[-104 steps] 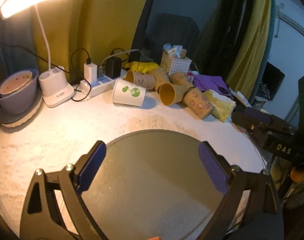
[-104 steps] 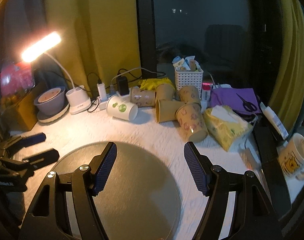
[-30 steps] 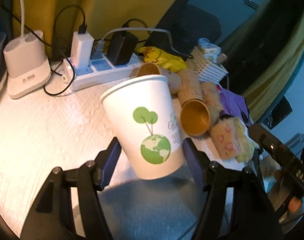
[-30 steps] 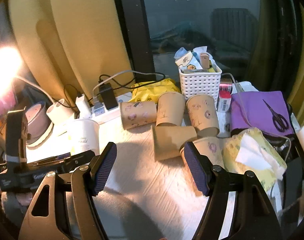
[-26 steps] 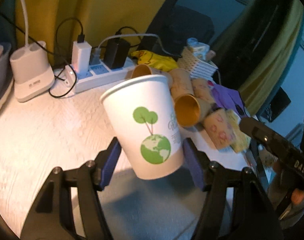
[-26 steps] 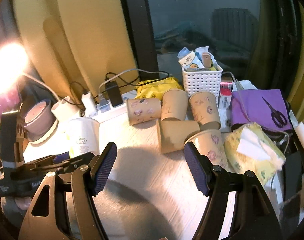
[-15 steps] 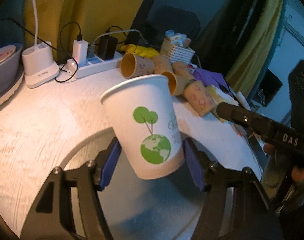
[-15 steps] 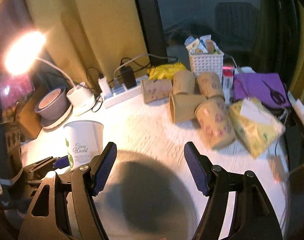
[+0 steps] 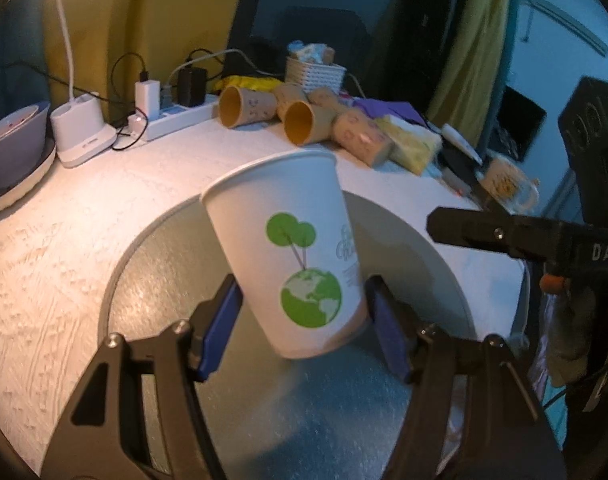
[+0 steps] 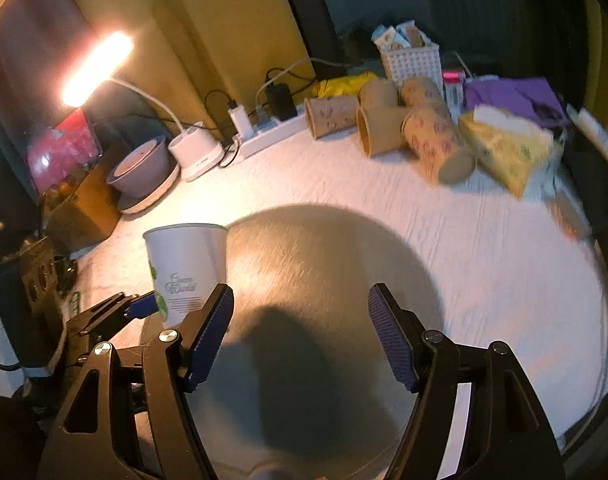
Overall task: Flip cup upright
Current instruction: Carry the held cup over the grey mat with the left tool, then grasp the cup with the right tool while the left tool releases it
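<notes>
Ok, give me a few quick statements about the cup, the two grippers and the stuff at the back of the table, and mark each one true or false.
1. The left gripper grips the white cup. True.
2. The white cup's mouth faces down. False: it faces up, slightly tilted.
3. The right gripper holds a brown cup. False: it is open and holds nothing.
4. Brown paper cups lie on their sides near the power strip. True.
5. The desk lamp is off. False: it glows.

White table (image 10: pixel 484 248), grey round mat (image 10: pixel 324 264)

One white cup (image 9: pixel 292 256) — four brown cups (image 10: pixel 388 128) — one mug (image 9: pixel 504 186).
</notes>
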### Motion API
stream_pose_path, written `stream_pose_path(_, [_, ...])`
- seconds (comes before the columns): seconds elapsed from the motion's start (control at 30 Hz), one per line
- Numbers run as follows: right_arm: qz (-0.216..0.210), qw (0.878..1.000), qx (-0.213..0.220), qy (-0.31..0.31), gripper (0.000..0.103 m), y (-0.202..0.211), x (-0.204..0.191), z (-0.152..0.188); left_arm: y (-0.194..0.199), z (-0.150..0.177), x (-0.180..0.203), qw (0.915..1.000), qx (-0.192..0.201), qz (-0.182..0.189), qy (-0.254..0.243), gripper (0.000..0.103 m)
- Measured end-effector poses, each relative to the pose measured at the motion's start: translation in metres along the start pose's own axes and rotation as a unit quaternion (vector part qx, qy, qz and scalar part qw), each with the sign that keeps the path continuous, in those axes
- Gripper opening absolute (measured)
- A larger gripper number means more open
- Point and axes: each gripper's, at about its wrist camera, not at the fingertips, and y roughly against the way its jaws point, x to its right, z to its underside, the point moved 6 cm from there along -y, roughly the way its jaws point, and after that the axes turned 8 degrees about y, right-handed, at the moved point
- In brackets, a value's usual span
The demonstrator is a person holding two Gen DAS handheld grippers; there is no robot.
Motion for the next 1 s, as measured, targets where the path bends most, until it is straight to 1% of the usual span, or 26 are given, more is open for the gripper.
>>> stream_pose_path(0.1, [-0.019, 1.0, -0.004, -0.005, 0.073, 0.003, -0.009, 0.012, 0.003, 0.007, 0.008, 0.9999, -0.004, 0.009, -0.007, 0.065])
stream_pose_path(0.17, [-0.033, 0.999, -0.007, -0.005, 0.073, 0.004, -0.018, 0.016, 0.005, 0.011, 0.014, 0.9997, -0.006, 0.023, -0.01, 0.065])
stream_pose_path(0.23, [-0.035, 0.999, -0.007, 0.003, 0.073, 0.005, -0.026, 0.017, 0.009, 0.012, 0.019, 0.9994, -0.002, 0.03, -0.017, 0.065])
stream_pose_path(0.33, [-0.043, 0.999, -0.001, 0.015, 0.073, 0.009, -0.036, 0.013, 0.014, 0.014, 0.024, 0.9991, 0.004, 0.031, -0.03, 0.065])
stream_pose_path(0.4, [-0.049, 0.999, 0.004, 0.022, 0.073, 0.012, -0.044, 0.011, 0.019, 0.015, 0.027, 0.9987, 0.014, 0.024, -0.042, 0.065])
stream_pose_path(0.47, [-0.061, 0.998, 0.005, 0.028, 0.073, 0.012, -0.051, 0.011, 0.023, 0.018, 0.03, 0.998, 0.024, 0.02, -0.055, 0.065])
stream_pose_path(0.57, [-0.083, 0.996, 0.001, 0.031, 0.073, 0.01, -0.06, 0.013, 0.029, 0.022, 0.033, 0.9971, 0.031, 0.023, -0.066, 0.065])
stream_pose_path(0.77, [-0.109, 0.994, -0.003, 0.023, 0.073, 0.009, -0.066, 0.014, 0.04, 0.03, 0.041, 0.9949, 0.038, 0.042, -0.083, 0.065])
stream_pose_path(1.0, [-0.129, 0.991, -0.009, 0.015, 0.073, 0.011, -0.065, 0.016, 0.046, 0.038, 0.052, 0.9916, 0.044, 0.055, -0.109, 0.065])
